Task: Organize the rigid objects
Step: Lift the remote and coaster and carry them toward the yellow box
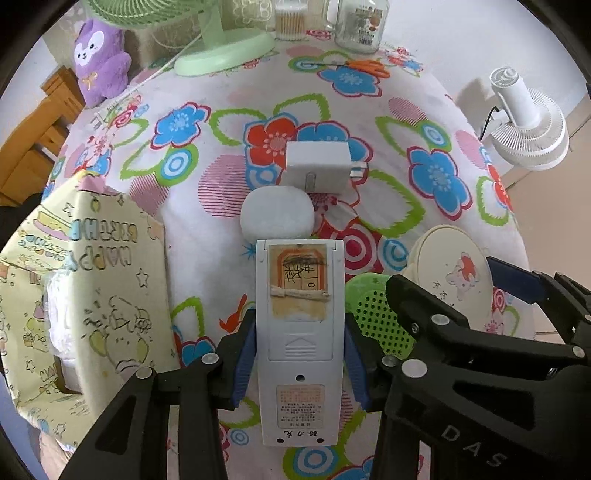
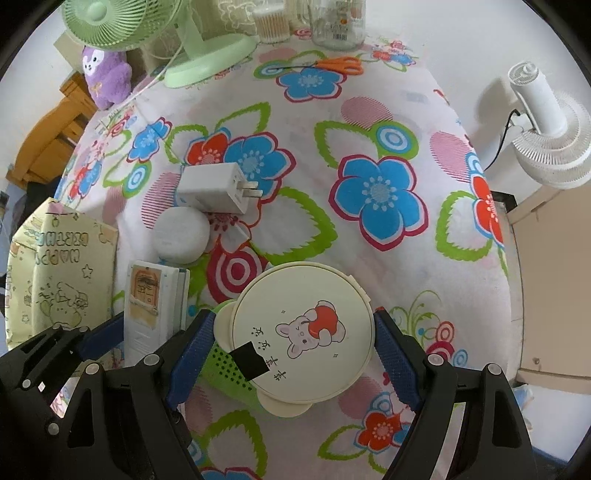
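Note:
A pale grey remote control [image 1: 299,332] lies back side up along my left gripper [image 1: 299,325], which is shut on its sides with its blue pads; the same remote [image 2: 155,306] shows at the left of the right wrist view. My right gripper [image 2: 291,317] has its pads against both sides of a round cream case with a bunny picture [image 2: 303,332], also seen as the round case [image 1: 454,273] in the left wrist view. A green perforated piece [image 2: 225,365] lies under that case. Both are over the flowered tablecloth [image 2: 369,129].
A white charger plug [image 1: 317,166] and a white rounded case [image 1: 277,212] lie just ahead of the remote. A yellow printed paper bag [image 1: 92,277] stands at the left. Far back are a green fan [image 1: 221,48], purple plush [image 1: 99,62], orange scissors [image 1: 369,68] and a glass jar [image 1: 362,26]. A white fan [image 2: 546,122] stands off the right edge.

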A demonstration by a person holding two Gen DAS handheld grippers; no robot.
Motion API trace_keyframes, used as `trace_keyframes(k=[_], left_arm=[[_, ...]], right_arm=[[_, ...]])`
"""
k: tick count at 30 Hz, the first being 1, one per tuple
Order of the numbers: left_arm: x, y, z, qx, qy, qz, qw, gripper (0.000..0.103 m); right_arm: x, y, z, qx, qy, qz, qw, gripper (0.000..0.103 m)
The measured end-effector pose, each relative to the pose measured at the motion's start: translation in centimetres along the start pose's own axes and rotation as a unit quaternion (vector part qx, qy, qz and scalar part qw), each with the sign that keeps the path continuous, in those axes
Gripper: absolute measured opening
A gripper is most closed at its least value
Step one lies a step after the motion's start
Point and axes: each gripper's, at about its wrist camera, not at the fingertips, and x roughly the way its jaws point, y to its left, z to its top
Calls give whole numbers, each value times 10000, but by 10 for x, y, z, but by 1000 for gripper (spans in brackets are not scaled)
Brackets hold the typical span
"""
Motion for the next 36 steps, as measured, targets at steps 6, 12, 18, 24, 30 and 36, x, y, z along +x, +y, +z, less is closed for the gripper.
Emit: trace_keyframes(k=[6, 12, 18, 24, 30, 36], left_arm=[[-14, -5, -3, 42, -134, -17, 9999, 45], [-26, -13, 1, 143, -261, -31, 9996, 45], [-41, -16, -3, 214, -356, -80, 9991, 45], [-53, -19, -5, 274, -432, -134, 9986, 45], [-64, -18, -7, 312, -480, -187, 9982, 45], [-76, -15, -8, 327, -546, -212, 9977, 45]], right_arm=[[-19, 1, -4, 33, -152, -54, 9999, 86], [-37, 0, -8, 111, -298, -84, 9995, 86], [-55, 0, -13, 187, -423, -115, 9989, 86], [-69, 0, -16, 234, -533, -134, 9982, 86], [-84, 3, -20, 272, -636, -159, 9975, 86], [-96, 9, -20, 249, -731, -170, 9969, 86]])
